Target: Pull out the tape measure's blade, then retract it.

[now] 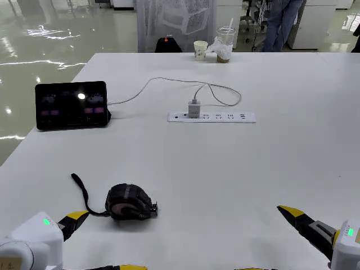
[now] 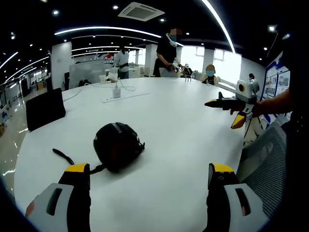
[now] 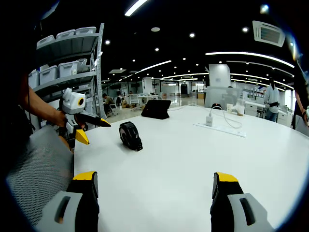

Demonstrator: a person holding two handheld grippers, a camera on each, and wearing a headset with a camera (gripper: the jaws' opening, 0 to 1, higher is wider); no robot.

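Note:
A black tape measure (image 1: 130,202) lies on the white table (image 1: 225,169), its wrist strap (image 1: 81,190) trailing to the left. No blade is out. My left gripper (image 1: 100,243) stands open just short of it at the lower left, yellow tips spread. In the left gripper view the tape measure (image 2: 117,145) sits ahead of the open left gripper (image 2: 148,170), nearer the left jaw. My right gripper (image 1: 269,241) is open at the lower right, well apart from the tape measure (image 3: 130,135). Each gripper view also catches the other gripper: the right gripper (image 2: 222,114) and the left gripper (image 3: 98,134).
A dark tablet (image 1: 71,105) stands at the left. A white power strip (image 1: 211,117) with a charger and cable lies mid-table. A paper cup (image 1: 201,49) and a plastic cup (image 1: 225,44) stand at the far edge. People stand beyond the table.

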